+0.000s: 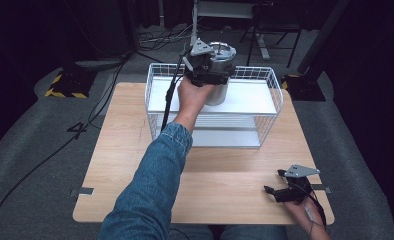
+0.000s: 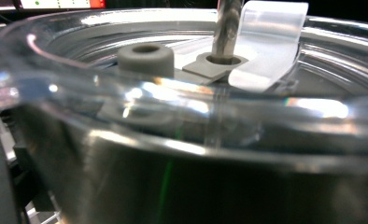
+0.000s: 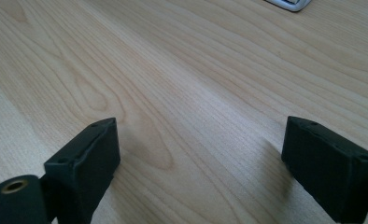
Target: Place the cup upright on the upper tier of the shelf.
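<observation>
Left claw on a metal tumbler over the wire rack; right claw idle near the worktop's near right corner.

The left claw [image 1: 208, 67] is clamped on the upper part of a steel tumbler [image 1: 219, 75] with a clear lid [image 2: 182, 116], at the far edge of the white wire rack [image 1: 272, 100], above its upper shelf [image 1: 250, 100]. In the left claw view a straw [image 2: 227, 28] passes through the lid, with a grey plug [image 2: 145, 58] just beside it. The rack stands along the worktop's [image 1: 135, 150] far edge. The right claw [image 1: 281, 185] lies low over bare wood, jaws wide apart and holding nothing, well apart from the rack.
</observation>
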Tool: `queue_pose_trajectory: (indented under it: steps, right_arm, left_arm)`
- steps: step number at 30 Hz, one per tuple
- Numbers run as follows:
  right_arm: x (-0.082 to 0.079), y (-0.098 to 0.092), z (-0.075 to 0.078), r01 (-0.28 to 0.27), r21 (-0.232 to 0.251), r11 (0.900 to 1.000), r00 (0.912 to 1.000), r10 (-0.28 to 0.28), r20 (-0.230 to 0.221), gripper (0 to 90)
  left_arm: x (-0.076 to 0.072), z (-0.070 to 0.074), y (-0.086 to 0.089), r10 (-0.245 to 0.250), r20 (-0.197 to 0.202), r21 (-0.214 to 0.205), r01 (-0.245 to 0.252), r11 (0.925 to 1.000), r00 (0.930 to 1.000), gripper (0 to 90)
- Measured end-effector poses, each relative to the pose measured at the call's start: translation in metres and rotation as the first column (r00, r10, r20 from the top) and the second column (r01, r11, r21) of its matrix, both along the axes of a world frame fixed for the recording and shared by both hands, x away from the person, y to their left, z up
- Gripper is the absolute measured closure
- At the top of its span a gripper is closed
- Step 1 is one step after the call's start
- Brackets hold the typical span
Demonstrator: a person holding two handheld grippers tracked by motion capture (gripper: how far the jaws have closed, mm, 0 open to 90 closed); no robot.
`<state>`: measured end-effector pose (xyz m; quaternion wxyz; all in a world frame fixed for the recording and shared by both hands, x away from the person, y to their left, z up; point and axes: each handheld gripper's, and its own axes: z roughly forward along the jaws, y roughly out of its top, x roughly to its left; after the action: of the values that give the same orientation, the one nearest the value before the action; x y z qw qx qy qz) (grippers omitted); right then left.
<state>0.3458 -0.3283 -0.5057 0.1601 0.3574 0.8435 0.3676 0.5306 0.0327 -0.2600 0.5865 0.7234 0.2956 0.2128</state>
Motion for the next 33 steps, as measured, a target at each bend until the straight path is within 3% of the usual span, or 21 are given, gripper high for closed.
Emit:
queue_pose_trajectory:
  steps: [11,14,19,21,33]
  right_arm:
    - [0.0,0.0,0.0,0.001,-0.001,1.0,1.0,-0.001,0.001,11.9]
    - [-0.001,0.0,0.0,-0.004,-0.001,1.0,1.0,0.004,-0.001,11.9]
    - [0.0,0.0,0.0,-0.006,0.0,1.0,1.0,0.006,-0.002,11.8]
    - [0.0,0.0,0.0,-0.006,0.0,1.0,1.0,0.006,-0.001,11.8]
    - [0.0,0.0,0.0,-0.012,0.0,0.9999,0.9999,0.012,-0.002,11.8]
  left_arm:
    - [0.001,0.0,-0.001,0.009,0.0,0.003,-0.009,1.0,1.0,3.3]
    - [-0.001,0.001,-0.003,0.041,0.027,0.027,-0.042,0.9988,0.9988,0.0]
    - [-0.003,0.002,-0.003,0.051,0.056,0.039,-0.053,0.9978,0.9971,0.0]
    - [-0.004,0.003,-0.002,0.047,0.049,0.015,-0.048,0.9987,0.9977,0.0]
    - [-0.015,0.009,0.011,0.024,0.058,-0.006,-0.024,0.9997,0.998,0.0]
